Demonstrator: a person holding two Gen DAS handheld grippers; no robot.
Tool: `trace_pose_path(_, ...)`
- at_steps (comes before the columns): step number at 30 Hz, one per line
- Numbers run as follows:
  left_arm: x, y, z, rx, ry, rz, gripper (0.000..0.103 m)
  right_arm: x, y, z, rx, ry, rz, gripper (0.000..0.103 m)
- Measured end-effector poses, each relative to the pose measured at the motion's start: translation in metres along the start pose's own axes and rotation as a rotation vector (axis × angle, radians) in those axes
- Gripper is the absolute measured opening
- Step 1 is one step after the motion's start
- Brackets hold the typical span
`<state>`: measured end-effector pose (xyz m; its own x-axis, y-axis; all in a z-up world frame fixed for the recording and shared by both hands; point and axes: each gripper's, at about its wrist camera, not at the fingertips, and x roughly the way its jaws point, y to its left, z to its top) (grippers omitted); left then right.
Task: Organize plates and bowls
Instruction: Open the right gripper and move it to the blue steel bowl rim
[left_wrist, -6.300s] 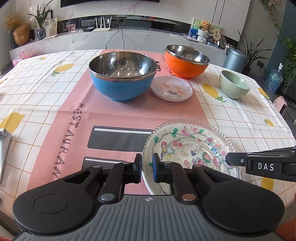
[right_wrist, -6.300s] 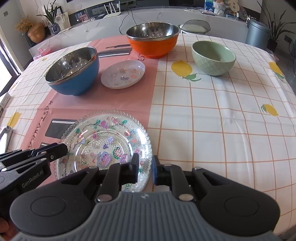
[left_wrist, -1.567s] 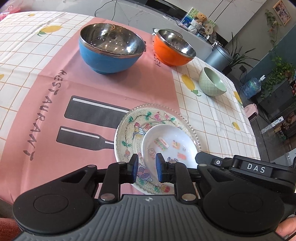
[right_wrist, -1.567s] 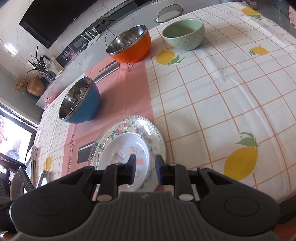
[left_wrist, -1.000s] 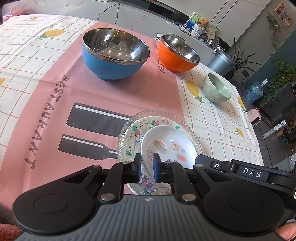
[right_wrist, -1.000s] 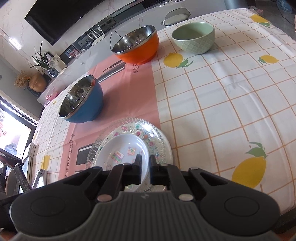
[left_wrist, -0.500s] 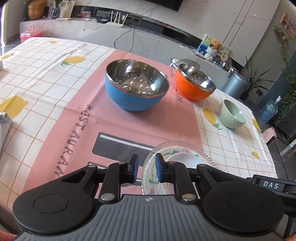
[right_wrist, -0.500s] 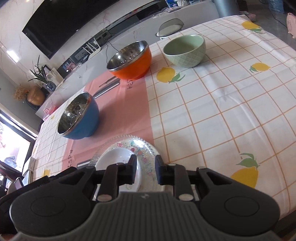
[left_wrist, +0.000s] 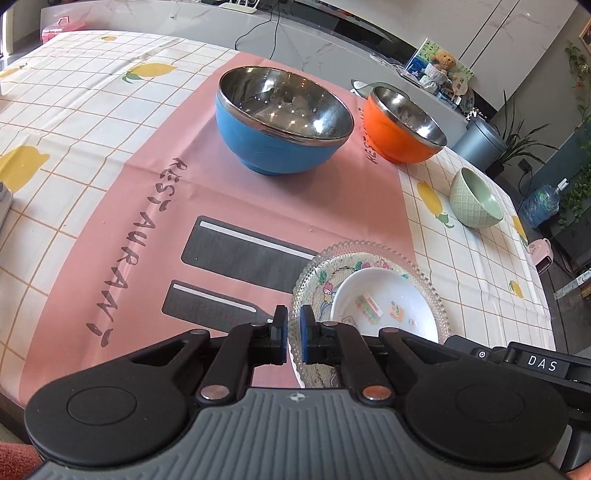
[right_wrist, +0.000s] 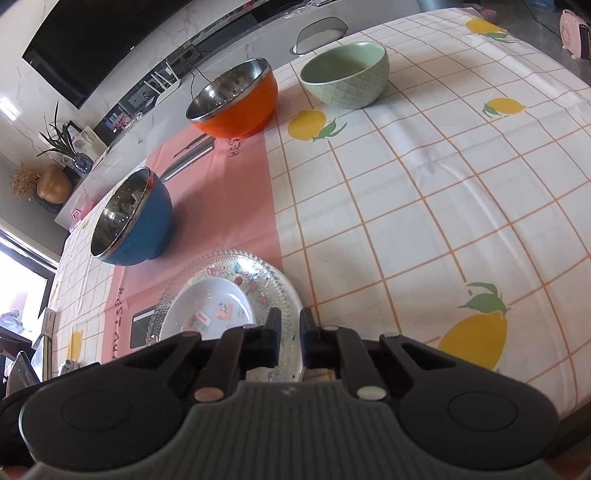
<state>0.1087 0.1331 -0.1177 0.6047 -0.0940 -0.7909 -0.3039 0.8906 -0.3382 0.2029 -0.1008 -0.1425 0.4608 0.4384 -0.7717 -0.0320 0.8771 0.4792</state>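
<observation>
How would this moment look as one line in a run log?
plates: white dish stacked on glass plate | bowls: blue, orange, green apart | left gripper: empty | right gripper: empty

Plates stacked, bowls apart.
White plate (left_wrist: 384, 308) sits in glass plate (left_wrist: 314, 273); blue bowl (left_wrist: 282, 123), orange bowl (left_wrist: 402, 125), green bowl (left_wrist: 476, 197) stand upright beyond.
</observation>
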Motion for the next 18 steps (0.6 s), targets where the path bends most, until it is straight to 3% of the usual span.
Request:
trace_pose_path(2,-0.0005,-0.0005,-0.0008,0.003,0.006,-0.002,0.006,-0.0003,0.0002,-0.0003,-0.001,0.002,0.003,0.003)
trace_pose_path(6,-0.0015,-0.0013,-0.0031,0.011,0.021,-0.011,0.006,-0.0023,0.0025,-0.0017,-0.026,-0.002,-0.017,0.001)
trace_pose_path(16,-0.0022,-0.0026,-0.0032,0.016,0.018,-0.006,0.006,-0.0031,-0.0001,-0.0024,-0.012,0.005,-0.012,0.001)
trace_pose_path(18,-0.004,-0.0011,-0.0025,-0.003,0.011,-0.008,0.01,-0.0036,-0.0017,-0.002,0.002,0.009,-0.008,0.007)
